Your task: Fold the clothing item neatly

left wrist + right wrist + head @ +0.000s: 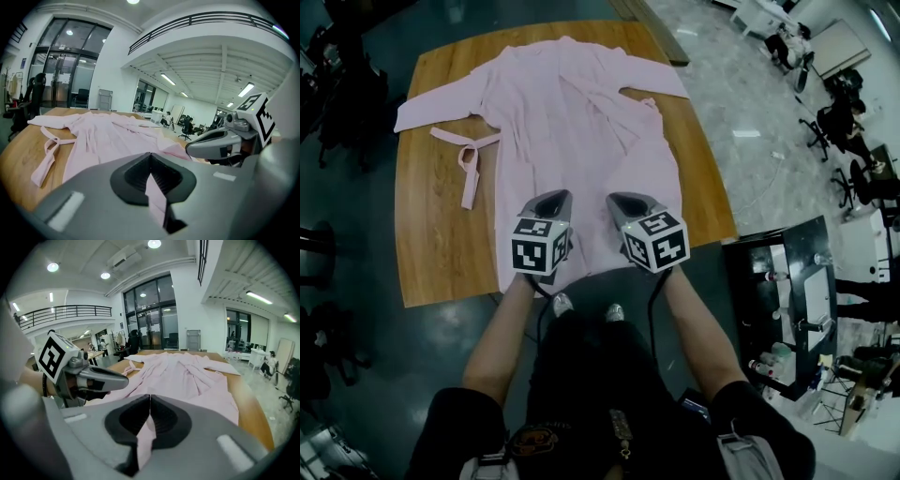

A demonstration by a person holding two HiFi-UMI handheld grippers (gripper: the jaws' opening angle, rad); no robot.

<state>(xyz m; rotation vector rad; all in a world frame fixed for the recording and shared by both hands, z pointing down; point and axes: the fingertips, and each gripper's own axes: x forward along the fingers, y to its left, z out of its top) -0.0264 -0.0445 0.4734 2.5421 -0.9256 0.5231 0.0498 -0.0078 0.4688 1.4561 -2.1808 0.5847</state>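
Lying on a wooden table (441,253), the pink robe (572,112) is spread flat, with the collar at the far end and the sleeves stretched out to both sides. Its belt (469,164) lies on the bare wood at the left of the body. The table stands partly on a dark floor (366,328) and partly on a pale glossy floor (750,103). The room is a large office hall with glass doors (61,84) and a balcony railing (65,311).

The hem of the robe reaches the near table edge, just in front of the person's legs. The left gripper (551,199) and the right gripper (622,201) are side by side over this hem, and each has its jaws clenched on a fold of the pink cloth.

Bare wood shows wide at the left of the robe and only as a narrow strip at the right. Dark chairs (337,103) stand close to the table's left side and a dark cabinet (783,300) stands near its right near corner. The pale floor at the right is open.
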